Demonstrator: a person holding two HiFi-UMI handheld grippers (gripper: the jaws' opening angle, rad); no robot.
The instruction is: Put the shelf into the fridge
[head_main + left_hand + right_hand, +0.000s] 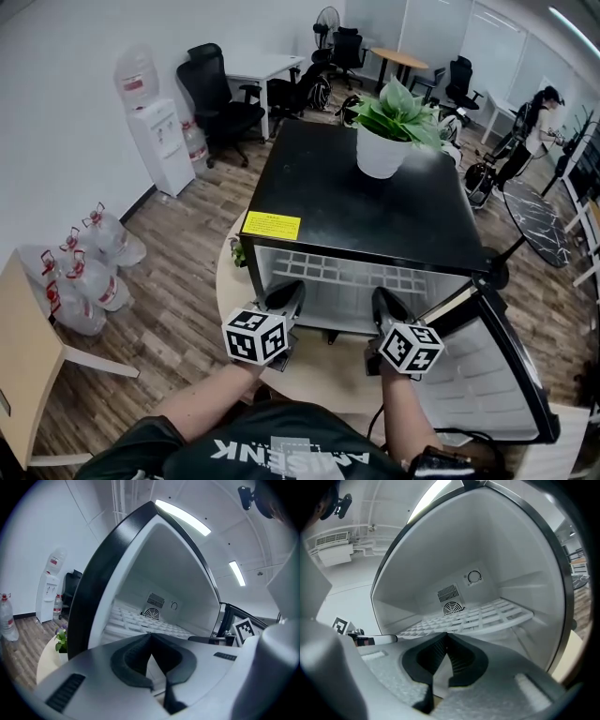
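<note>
A black mini fridge (pixel 366 202) stands on a round table, its door (pixel 492 370) swung open to the right. The white grid shelf (pixel 349 276) lies flat inside the white cavity, and it also shows in the left gripper view (pixel 140 620) and the right gripper view (pixel 483 617). My left gripper (pixel 289 289) (pixel 150 634) is shut just in front of the opening, at the shelf's front left. My right gripper (pixel 384 298) (pixel 446 634) is shut at the front right. I see nothing between either pair of jaws. The fan grille (pixel 453 607) sits on the back wall.
A potted plant (pixel 386 141) stands on the fridge top. The round table (pixel 232 281) carries the fridge. A water dispenser (pixel 161 141) and several water bottles (pixel 94 267) are on the floor at left. Office chairs and desks stand behind, with a person (pixel 532 127) at far right.
</note>
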